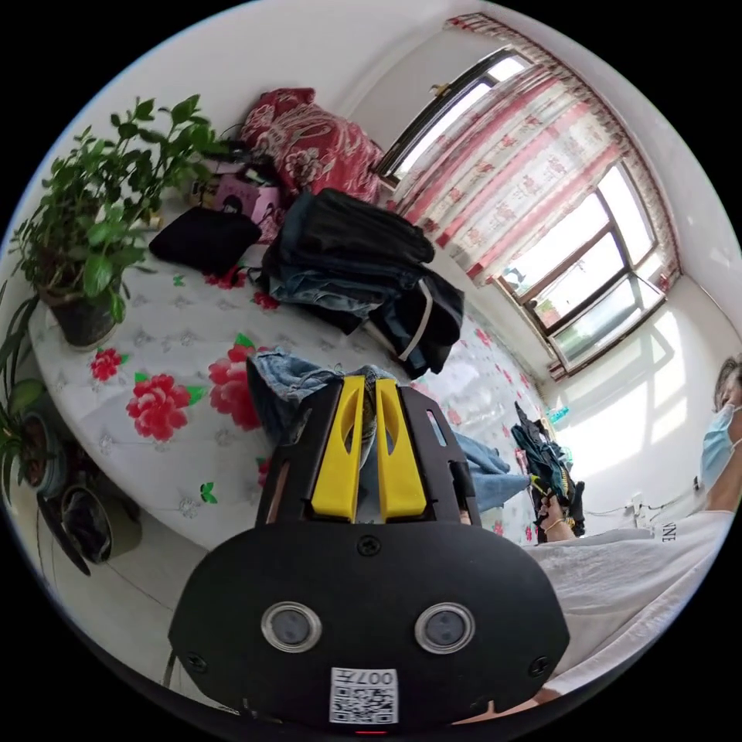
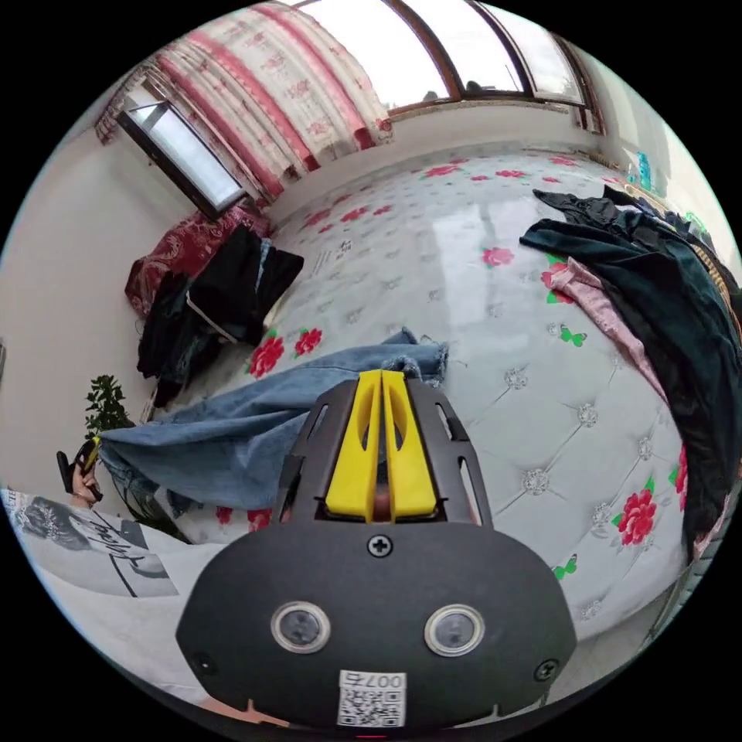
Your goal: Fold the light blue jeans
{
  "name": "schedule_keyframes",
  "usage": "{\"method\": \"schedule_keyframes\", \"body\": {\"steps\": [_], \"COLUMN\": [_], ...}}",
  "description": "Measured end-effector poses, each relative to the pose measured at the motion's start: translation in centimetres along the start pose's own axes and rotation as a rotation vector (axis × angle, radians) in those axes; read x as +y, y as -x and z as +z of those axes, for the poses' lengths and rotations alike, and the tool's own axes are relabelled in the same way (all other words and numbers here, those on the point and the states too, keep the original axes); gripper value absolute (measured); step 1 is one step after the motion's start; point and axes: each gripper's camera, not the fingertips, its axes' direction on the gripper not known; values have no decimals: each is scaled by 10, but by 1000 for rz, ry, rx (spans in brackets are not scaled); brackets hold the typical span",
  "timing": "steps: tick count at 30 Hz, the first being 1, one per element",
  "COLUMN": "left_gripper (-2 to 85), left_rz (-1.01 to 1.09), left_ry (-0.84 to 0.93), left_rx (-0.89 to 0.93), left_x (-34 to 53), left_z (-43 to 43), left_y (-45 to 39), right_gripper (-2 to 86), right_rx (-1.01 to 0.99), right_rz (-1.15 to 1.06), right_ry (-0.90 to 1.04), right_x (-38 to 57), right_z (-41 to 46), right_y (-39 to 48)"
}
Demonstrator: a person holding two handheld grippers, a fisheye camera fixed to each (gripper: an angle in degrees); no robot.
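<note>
Apparently both tools [image 1: 369, 386] [image 2: 381, 382] grip jeans [image 2: 232, 440].

The left gripper [image 1: 369, 386] has its yellow jaws nearly together, pinching a fold of the light blue jeans [image 1: 290, 379], which hang over a bed [image 1: 154, 340] with a white cover printed with red flowers. Behind lies a pile of dark clothes [image 1: 355, 270], with a red pillow [image 1: 309, 143] beyond. A potted plant [image 1: 93, 232] stands beside the bed. A person's white sleeve [image 1: 618, 572] shows alongside, and pink striped curtains [image 1: 525, 170] hang at the window

Jeans [image 2: 232, 448] lie on bed [image 2: 495, 309], between clothes piles [image 2: 209, 309].
</note>
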Motion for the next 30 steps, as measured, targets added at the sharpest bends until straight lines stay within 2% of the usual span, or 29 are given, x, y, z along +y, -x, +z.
{"method": "schedule_keyframes", "body": {"steps": [4,6,10,13,17,21,25,27,30], "left_gripper": [-4,-4,-4,-4,-3,-3,-4,-4,-6], "left_rz": [97,112,52,-36,-99,-80,-82,-75,-26], "left_ry": [-132,-191,-157,-115,-115,-95,-119,-149,-239], "left_rx": [153,188,166,112,102,30,20,63,149], "left_x": [-9,-3,27,66,107,122,143,152,168], "left_z": [-66,-97,-115,-114,-142,-173,-197,-210,-239], "left_y": [-43,-51,-36,-18,-7,-24,-47,-55,-74], "right_gripper": [2,6,51,79,88,85,57,37,17], "right_rx": [-170,-165,0,-58,-42,-84,-211,-238,-399], "right_rz": [61,40,14,24,89,142,210,241,204], "right_ry": [-429,-489,-147,120,284,308,304,284,184], "right_x": [0,1,-2,22,49,50,52,55,54], "right_z": [-123,-163,-134,-65,11,45,64,59,25], "right_y": [-15,-20,-27,-38,-59,-76,-87,-92,-96]}}
